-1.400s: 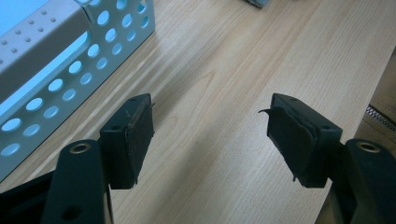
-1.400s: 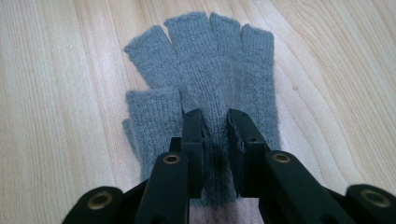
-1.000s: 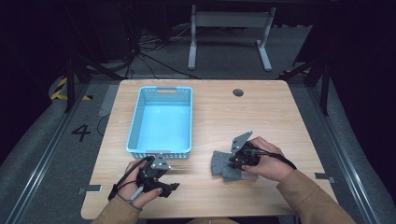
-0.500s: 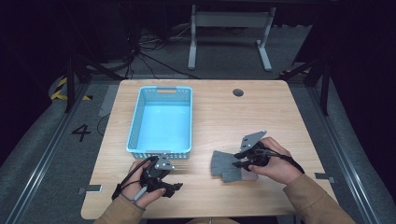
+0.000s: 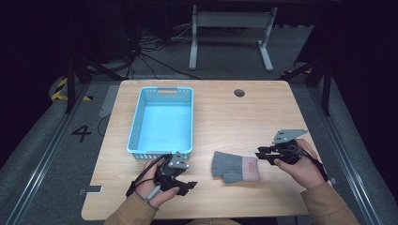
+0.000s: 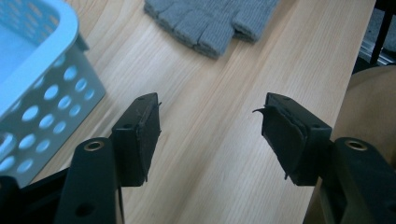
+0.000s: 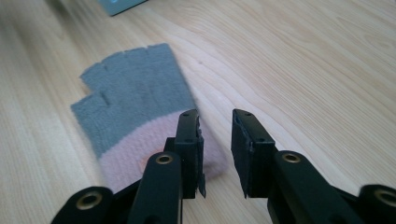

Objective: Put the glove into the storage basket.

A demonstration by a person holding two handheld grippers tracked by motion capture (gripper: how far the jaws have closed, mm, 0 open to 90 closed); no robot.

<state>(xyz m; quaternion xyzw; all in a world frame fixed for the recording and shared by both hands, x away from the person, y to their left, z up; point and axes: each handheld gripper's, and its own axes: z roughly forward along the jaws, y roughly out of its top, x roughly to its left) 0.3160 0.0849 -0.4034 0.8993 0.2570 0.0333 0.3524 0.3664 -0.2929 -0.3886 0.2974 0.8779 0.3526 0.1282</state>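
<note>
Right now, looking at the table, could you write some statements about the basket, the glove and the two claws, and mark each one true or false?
1. The blue basket has nothing inside it. True.
2. The glove lies inside the basket. False: it lies flat on the table, to the right of the basket.
3. The left claw is open with nothing between its jaws. True.
4. The right claw is lifting the glove off the table. False: its jaws are apart and hold nothing, beside the glove's pink cuff.
5. The glove is grey with a pink cuff. True.
</note>
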